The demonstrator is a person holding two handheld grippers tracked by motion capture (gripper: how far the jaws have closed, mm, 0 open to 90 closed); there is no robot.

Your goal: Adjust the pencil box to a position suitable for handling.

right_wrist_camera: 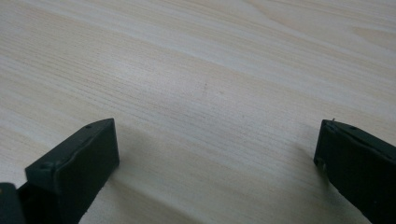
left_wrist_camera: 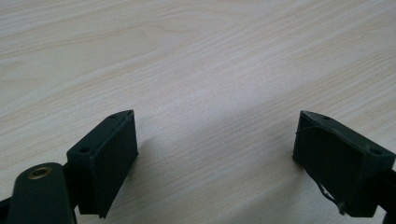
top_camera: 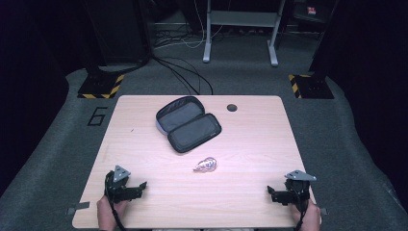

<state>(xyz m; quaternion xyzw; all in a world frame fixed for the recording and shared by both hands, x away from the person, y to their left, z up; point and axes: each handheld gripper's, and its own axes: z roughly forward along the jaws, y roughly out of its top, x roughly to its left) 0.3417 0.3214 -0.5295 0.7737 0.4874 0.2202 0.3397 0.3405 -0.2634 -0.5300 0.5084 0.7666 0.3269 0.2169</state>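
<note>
- A small crumpled bundle of white cable with pinkish loops lies loose near the middle of the pale wood-grain table, between the grippers and well apart from both.
- Just behind it, a dark grey zip pouch lies unzipped and flat, its mesh-lined halves spread.
- The high view shows both; the gripper views give bare wood between black jaws.
- The left gripper sits at the near left edge, jaws spread, nothing between.
- The right gripper sits at the near right edge, jaws spread wide, holding nothing.
</note>
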